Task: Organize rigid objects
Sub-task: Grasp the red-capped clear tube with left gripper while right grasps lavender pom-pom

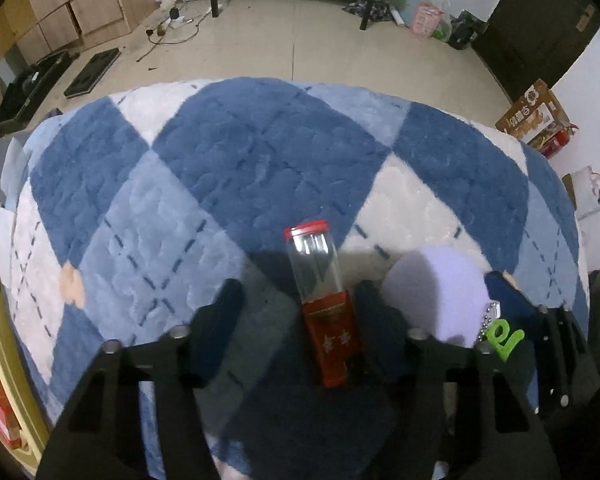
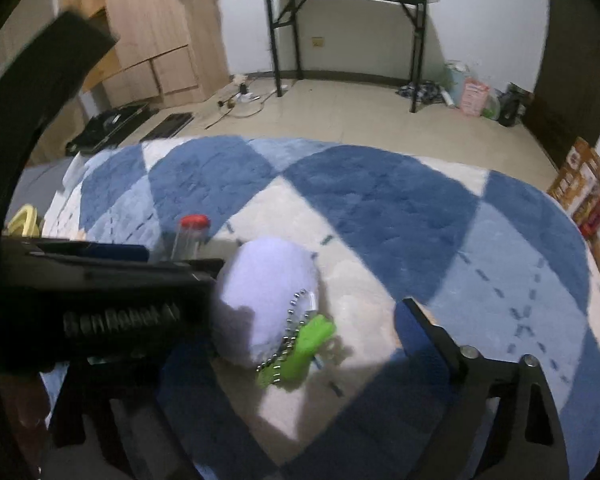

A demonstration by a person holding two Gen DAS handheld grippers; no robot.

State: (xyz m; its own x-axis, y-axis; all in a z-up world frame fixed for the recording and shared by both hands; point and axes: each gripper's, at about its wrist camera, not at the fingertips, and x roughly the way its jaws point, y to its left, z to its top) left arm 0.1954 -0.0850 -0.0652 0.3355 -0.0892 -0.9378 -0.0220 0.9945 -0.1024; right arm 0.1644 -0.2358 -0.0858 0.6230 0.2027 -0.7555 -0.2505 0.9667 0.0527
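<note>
A clear jar with a red lid and red label (image 1: 324, 304) stands on the blue-and-white plush rug (image 1: 260, 152). My left gripper (image 1: 300, 300) is open, with the jar between its fingers, close to the right finger. The jar's lid also shows in the right wrist view (image 2: 194, 224), partly hidden by the left gripper's black body (image 2: 100, 300). A lavender plush toy (image 2: 268, 300) with a green tag and a bead chain (image 2: 300, 344) lies on the rug between the fingers of my open right gripper (image 2: 300, 320). The toy also shows in the left wrist view (image 1: 440, 292).
The rug covers a raised surface whose far edge drops to a tiled floor. A black folding table (image 2: 348, 32) and wooden cabinets (image 2: 160, 40) stand at the far wall. Cardboard boxes (image 1: 536, 120) sit on the floor at the right. A yellow object (image 2: 24, 216) lies at the left edge.
</note>
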